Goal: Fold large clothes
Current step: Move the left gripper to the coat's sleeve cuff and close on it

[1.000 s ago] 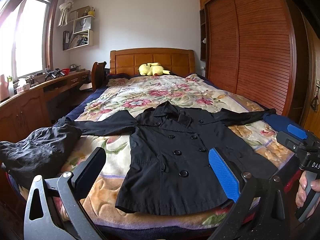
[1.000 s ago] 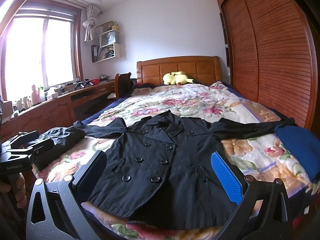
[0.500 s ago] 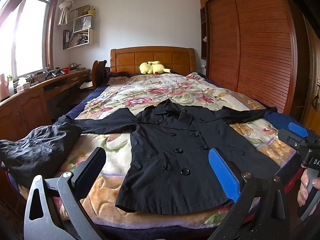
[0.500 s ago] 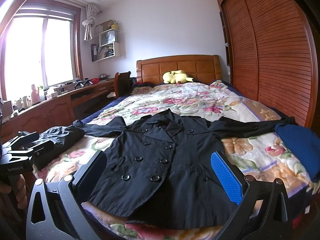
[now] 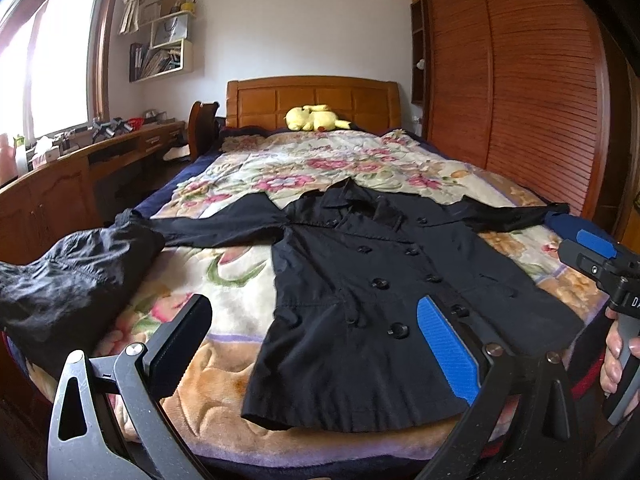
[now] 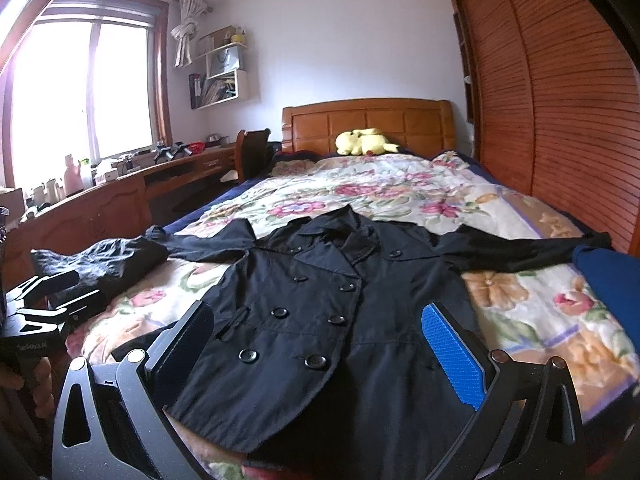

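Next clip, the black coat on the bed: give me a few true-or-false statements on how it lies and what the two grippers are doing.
1. The black coat lies front up with both sleeves spread out. True.
2. The left gripper is clamped on the hem. False: it is open and holds nothing.
3. The right gripper is open. True.
4. A yellow plush toy sits on the coat. False: it lies at the headboard, apart from the coat.

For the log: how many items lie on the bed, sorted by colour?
Black: 2, the coat and a crumpled garment at the left edge
Blue: 1, a folded item at the right edge
Yellow: 1, the plush toy by the headboard
Total: 4
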`<state>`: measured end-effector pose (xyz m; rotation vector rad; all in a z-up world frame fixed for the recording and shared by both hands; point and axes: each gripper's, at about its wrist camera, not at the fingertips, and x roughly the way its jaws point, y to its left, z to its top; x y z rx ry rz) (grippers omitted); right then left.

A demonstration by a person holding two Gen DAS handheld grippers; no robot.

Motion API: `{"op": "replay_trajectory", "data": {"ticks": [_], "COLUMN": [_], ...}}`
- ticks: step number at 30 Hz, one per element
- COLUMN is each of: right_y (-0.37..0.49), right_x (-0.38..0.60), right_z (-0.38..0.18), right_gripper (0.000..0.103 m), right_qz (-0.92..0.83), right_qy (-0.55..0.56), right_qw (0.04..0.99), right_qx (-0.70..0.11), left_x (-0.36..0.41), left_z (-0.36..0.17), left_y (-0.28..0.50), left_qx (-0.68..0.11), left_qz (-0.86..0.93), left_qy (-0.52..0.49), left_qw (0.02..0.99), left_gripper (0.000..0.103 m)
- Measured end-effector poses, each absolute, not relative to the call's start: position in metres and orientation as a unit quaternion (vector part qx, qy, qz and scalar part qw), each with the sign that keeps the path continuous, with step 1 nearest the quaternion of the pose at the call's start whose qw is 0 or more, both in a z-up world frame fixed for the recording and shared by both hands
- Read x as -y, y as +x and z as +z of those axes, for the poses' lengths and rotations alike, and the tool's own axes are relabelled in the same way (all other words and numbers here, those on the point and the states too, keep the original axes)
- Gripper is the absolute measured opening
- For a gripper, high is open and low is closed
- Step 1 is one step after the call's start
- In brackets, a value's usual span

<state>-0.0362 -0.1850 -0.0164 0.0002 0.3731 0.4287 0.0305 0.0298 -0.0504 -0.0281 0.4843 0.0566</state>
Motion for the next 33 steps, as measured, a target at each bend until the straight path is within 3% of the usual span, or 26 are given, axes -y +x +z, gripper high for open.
{"op": "replay_trajectory", "data": {"ticks": [11,33], "right_y": [0.012,0.112], "right_x": [0.155,0.107], "right_z": [-0.037,-0.043], "right_gripper": [0.103,0.103], "right_qz": [0.233,0.273], "right_qy": [-0.026,-0.075], "right_qw": [0.946,0.936], "right_qx": [-0.222,-0.211], "left_x": [-0.066,-0.131], "left_z": [-0.083,-0.105], "left_y": [0.062,0.137], "left_qx": [-0.27,-0.315], "left_qz": [0.064,0.061], "left_qy": [-0.017,-0.02], "left_qw": [0.961,0.947], "left_gripper": [0.103,0.103]}}
